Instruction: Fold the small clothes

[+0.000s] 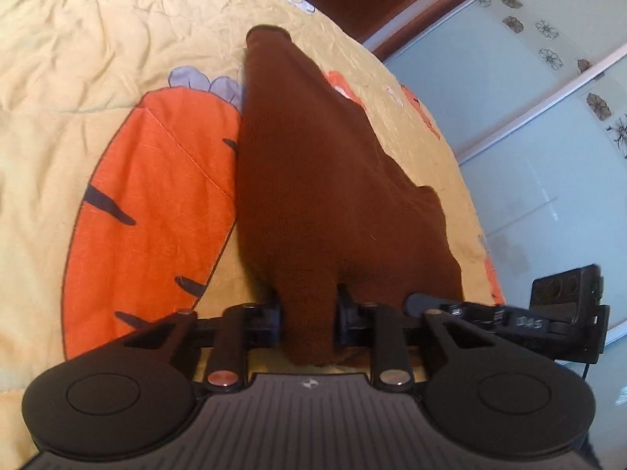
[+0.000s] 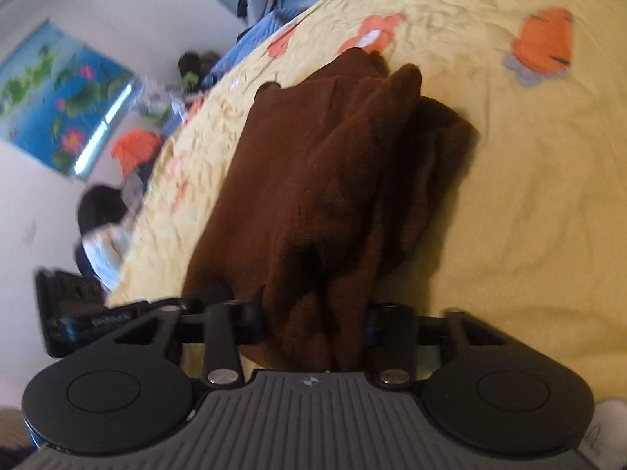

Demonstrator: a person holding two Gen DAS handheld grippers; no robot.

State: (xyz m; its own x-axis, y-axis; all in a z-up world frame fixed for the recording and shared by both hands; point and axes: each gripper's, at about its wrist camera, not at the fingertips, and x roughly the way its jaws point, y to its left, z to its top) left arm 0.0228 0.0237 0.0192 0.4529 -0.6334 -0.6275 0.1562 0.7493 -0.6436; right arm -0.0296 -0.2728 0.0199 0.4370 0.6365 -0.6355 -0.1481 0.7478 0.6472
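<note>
A home bedroom. A bed [image 1: 98,39] fills both views, spread with a yellow quilt printed with orange carrots [image 1: 156,203]. At two o'clock in the left wrist view stand sliding wardrobe doors [image 1: 509,98] with flower decals. At ten o'clock in the right wrist view hangs a lotus poster [image 2: 58,90], with piled clothes [image 2: 137,149] beside the bed.

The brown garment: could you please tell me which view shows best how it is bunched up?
The right wrist view: there the brown garment shows its layered ridges and folds on the yellow bedspread, clamped in the right tongs. The left wrist view shows a smooth brown stretch running from the left tongs, few folds visible.
</note>
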